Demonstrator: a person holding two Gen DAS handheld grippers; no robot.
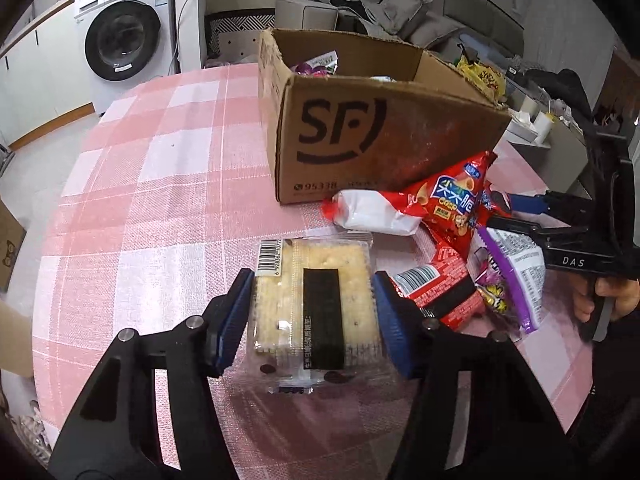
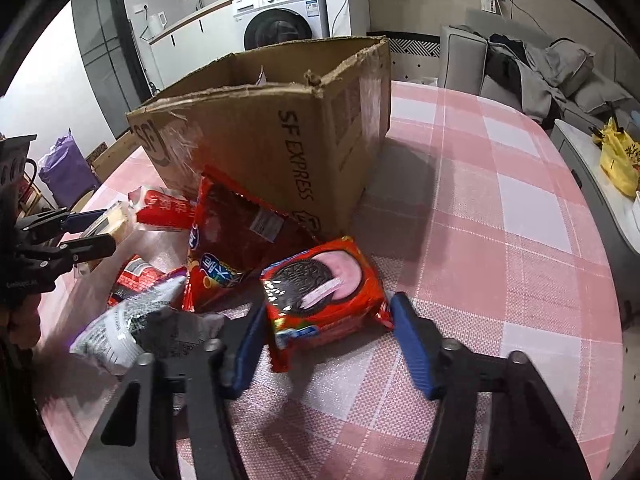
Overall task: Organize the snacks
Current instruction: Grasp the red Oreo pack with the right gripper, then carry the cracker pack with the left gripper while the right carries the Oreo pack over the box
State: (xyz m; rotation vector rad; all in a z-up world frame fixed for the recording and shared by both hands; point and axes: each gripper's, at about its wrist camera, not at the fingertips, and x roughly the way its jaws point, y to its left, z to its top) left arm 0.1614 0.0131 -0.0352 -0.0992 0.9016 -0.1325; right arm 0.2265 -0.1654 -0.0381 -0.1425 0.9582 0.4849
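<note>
**Two packets bracketed, box waiting behind**

Lower centre of the left wrist view: the left gripper (image 1: 312, 320) is seen spread around a clear-wrapped cracker packet (image 1: 316, 304). The blue pads (image 1: 234, 320) lie at the packet's two sides; whether they press on it cannot be told. The packet lies flat on the pink checked tablecloth (image 1: 160, 184), barcode label at its upper left corner, a dark strip down its middle, pale square crackers visible through the wrap.

Lower centre of the right wrist view: the right gripper (image 2: 328, 340) is held wide open around a red sandwich-cookie packet (image 2: 320, 292). A gap is seen beside the right pad; nothing is gripped. The packet is glossy, slightly tilted, printed with a dark cookie and pink cream.

Mid-frame in the left view: a loose pile is noted, made up of a red chip bag (image 1: 452, 196), a white-and-red packet (image 1: 372, 212) and a purple-trimmed packet (image 1: 508, 272), touching or overlapping.

Farther back, upper centre: an open cardboard box (image 1: 392, 136) is seen, a few snacks already inside.

Step judged in hand: picking up. Next called for: the jaws closed on each packet, then a lift clearing the box rim. Crackers are judged fragile; light pressure is advised.
</note>
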